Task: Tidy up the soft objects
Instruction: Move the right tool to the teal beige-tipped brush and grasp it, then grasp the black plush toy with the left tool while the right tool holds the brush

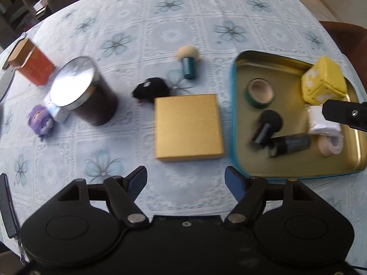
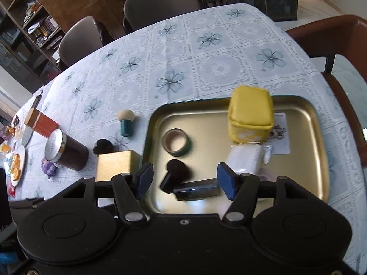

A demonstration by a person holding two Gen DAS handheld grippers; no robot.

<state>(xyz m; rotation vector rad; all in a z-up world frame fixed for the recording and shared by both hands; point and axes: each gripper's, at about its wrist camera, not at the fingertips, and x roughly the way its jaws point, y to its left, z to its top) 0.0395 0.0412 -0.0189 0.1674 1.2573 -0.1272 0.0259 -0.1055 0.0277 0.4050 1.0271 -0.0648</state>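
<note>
A gold tin tray (image 1: 243, 123) (image 2: 151, 142) with a blue rim holds a yellow plush cube (image 1: 323, 84) (image 2: 251, 116), a tape roll (image 1: 260, 90) (image 2: 176, 142), a black puff brush (image 1: 268, 123) (image 2: 176, 174), a dark tube (image 1: 291, 143) (image 2: 197, 191) and a white packet (image 1: 321, 120) (image 2: 246, 158). On the cloth lie a black plush (image 1: 150, 89) (image 2: 103, 146), a purple plush (image 1: 41, 120) (image 2: 48, 167) and a beige puff brush (image 1: 188, 59) (image 2: 126, 121). My left gripper (image 1: 185, 181) is open and empty above the cloth. My right gripper (image 2: 183, 180) is open and empty over the tray.
A gold box (image 1: 187, 126) (image 2: 115, 163) lies left of the tray. A dark can with a silver lid (image 1: 87, 91) (image 2: 65, 152) and an orange box (image 1: 34, 65) (image 2: 41, 123) stand at the left. A plate of food (image 2: 16, 165) is at the far left. Chairs (image 2: 160, 0) surround the table.
</note>
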